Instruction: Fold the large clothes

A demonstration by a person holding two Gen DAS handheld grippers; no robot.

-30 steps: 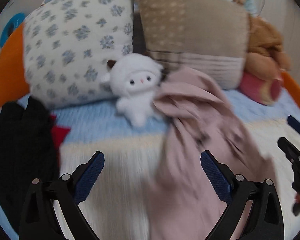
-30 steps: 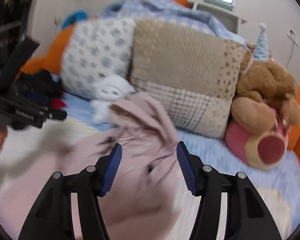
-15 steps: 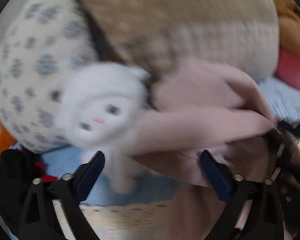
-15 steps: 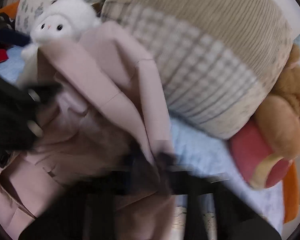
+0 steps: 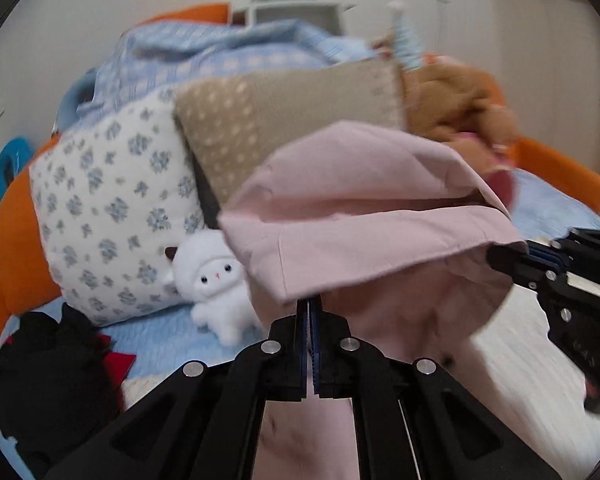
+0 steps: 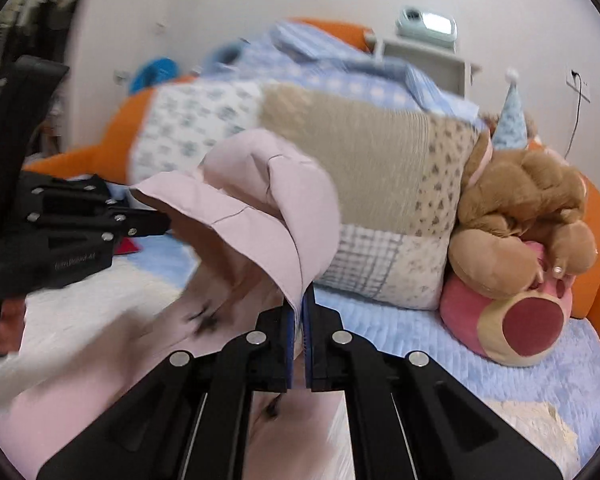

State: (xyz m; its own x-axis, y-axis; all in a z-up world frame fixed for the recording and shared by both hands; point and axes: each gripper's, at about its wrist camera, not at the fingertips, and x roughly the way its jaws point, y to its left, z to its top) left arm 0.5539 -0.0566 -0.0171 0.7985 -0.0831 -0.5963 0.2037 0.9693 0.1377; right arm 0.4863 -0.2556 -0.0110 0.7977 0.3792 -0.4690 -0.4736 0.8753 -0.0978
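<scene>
Holding: left claw (image 5: 310,320) and right claw (image 6: 298,312) were each pinched tight on the pink garment's (image 5: 364,208) edge | where: lifted above the bed (image 6: 460,344); rest hung down | why: probably to spread it flat for folding

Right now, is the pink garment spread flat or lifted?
Lifted: the pink garment hangs bunched from the shut left gripper and right gripper.

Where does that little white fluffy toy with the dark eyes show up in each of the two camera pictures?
Left wrist view: the small white plush toy sits left of centre, on the blue bedspread below the white pillow with blue flowers.
Right wrist view: not in it; the lifted pink garment covers that area.
Shared landmark: the beige patchwork cushion.
</scene>
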